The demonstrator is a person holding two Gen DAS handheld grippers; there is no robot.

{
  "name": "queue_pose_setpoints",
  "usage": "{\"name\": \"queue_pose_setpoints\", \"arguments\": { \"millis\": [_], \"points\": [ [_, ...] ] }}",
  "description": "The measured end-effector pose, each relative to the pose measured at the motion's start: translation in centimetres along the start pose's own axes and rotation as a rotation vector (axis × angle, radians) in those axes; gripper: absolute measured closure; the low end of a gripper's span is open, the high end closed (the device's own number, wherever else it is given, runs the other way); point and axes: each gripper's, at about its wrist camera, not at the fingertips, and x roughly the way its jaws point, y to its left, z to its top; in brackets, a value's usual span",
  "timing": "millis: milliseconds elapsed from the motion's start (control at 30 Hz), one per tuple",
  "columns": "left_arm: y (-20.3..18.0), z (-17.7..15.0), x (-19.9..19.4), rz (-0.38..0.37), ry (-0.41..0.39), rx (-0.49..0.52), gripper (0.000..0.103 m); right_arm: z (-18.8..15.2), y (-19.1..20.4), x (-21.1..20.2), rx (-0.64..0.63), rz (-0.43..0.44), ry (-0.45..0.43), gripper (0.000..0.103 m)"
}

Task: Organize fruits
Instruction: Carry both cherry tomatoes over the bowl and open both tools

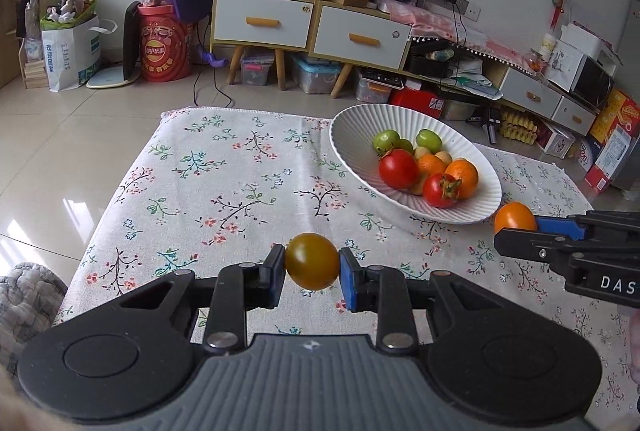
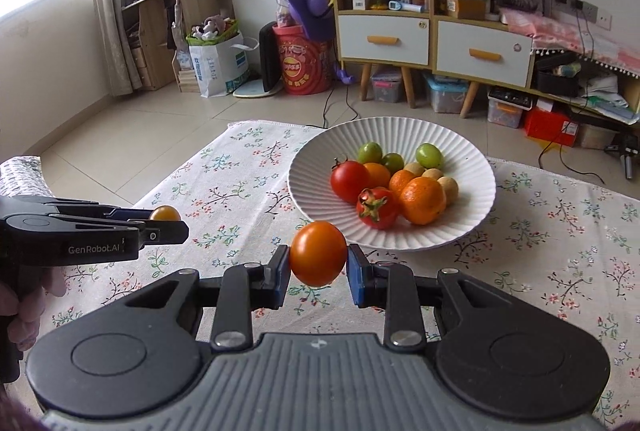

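My left gripper (image 1: 312,263) is shut on a yellow-brown tomato (image 1: 313,259), held above the floral tablecloth (image 1: 208,183). My right gripper (image 2: 319,259) is shut on an orange tomato (image 2: 318,251), just in front of the near rim of the white ribbed bowl (image 2: 472,159). The bowl holds red tomatoes (image 2: 349,179), oranges (image 2: 423,199), green fruits (image 2: 428,155) and small pale fruits. In the left wrist view the right gripper (image 1: 516,227) comes in from the right with its orange tomato (image 1: 514,215) beside the bowl (image 1: 360,127). In the right wrist view the left gripper (image 2: 166,219) shows at the left with its tomato (image 2: 165,212).
The low table with the cloth stands on a tiled floor. Behind it are a wooden drawer cabinet (image 1: 264,19), a red drum (image 1: 164,47), a paper bag (image 1: 72,51), storage boxes and cables. A grey cushion (image 1: 24,295) lies at the table's left edge.
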Motion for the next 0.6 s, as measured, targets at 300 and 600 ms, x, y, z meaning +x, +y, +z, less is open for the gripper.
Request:
{"name": "queue_pose_setpoints", "arguments": {
  "millis": [300,600],
  "points": [
    [-2.4,1.1,1.1,-0.052,-0.02,0.001,0.075,0.5,-2.0,-0.3,0.037,-0.02,-0.039,0.076],
    [-4.1,1.9,2.7,-0.074,-0.022,-0.006,0.075,1.2,-4.6,0.6,0.092,-0.057,-0.055,0.076]
  ]
}}
